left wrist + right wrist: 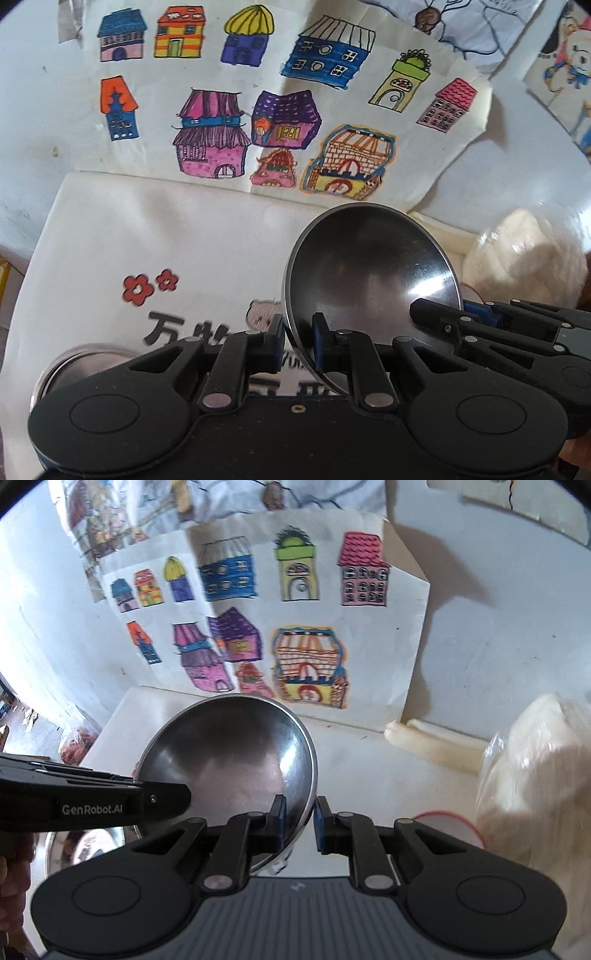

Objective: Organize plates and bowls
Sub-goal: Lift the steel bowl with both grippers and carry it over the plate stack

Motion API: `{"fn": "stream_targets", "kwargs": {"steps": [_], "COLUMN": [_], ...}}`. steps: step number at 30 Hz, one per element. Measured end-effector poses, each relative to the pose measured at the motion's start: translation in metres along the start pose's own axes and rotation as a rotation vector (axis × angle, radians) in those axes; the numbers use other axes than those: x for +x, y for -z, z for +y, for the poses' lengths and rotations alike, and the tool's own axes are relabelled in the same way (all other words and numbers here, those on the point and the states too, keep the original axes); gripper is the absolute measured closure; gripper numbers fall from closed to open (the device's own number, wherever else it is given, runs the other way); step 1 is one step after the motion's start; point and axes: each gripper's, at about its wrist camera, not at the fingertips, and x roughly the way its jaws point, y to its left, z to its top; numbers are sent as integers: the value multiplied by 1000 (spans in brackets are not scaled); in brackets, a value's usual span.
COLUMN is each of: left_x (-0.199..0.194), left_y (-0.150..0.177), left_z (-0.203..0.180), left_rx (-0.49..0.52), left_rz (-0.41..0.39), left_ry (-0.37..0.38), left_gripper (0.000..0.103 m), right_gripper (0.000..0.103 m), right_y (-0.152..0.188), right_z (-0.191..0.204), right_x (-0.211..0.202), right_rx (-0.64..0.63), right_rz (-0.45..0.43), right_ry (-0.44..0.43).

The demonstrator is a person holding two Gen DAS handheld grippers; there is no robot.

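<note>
A shiny steel bowl is held tilted above the white cloth, its hollow facing the cameras. My left gripper is shut on its left rim. My right gripper straddles the opposite rim of the same bowl, with the left pad on the rim and a small gap at the right pad. Each gripper shows in the other's view: the right one and the left one. A second steel bowl sits on the cloth at lower left; it also shows in the right wrist view.
A white printed cloth covers the table. A children's drawing of houses leans on the wall behind. A plastic-wrapped white bundle sits at right, with a red-rimmed white dish and a cream roll near it.
</note>
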Motion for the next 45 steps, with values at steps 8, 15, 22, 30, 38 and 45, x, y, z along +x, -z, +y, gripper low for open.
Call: {"fn": "stream_targets", "kwargs": {"steps": [8, 15, 22, 30, 38, 45], "left_x": [-22, -27, -20, -13, -7, 1], "left_y": [21, 48, 86, 111, 116, 115], "left_z": [19, 24, 21, 22, 22, 21], "left_rx": [80, 198, 320, 391, 365, 292], "left_rz": [50, 134, 252, 331, 347, 334], "left_ry": [67, 140, 213, 219, 180, 148], "left_gripper": [87, 88, 87, 87, 85, 82], "right_gripper": [86, 86, 86, 86, 86, 86], "right_y": [37, 85, 129, 170, 175, 167], "right_z": [38, 66, 75, 75, 71, 59], "right_x": [-22, -36, -55, -63, -59, -51], "right_rx": [77, 163, 273, 384, 360, 303], "right_rz": [-13, -10, 66, 122, 142, 157], "right_ry": [43, 107, 163, 176, 140, 96]}}
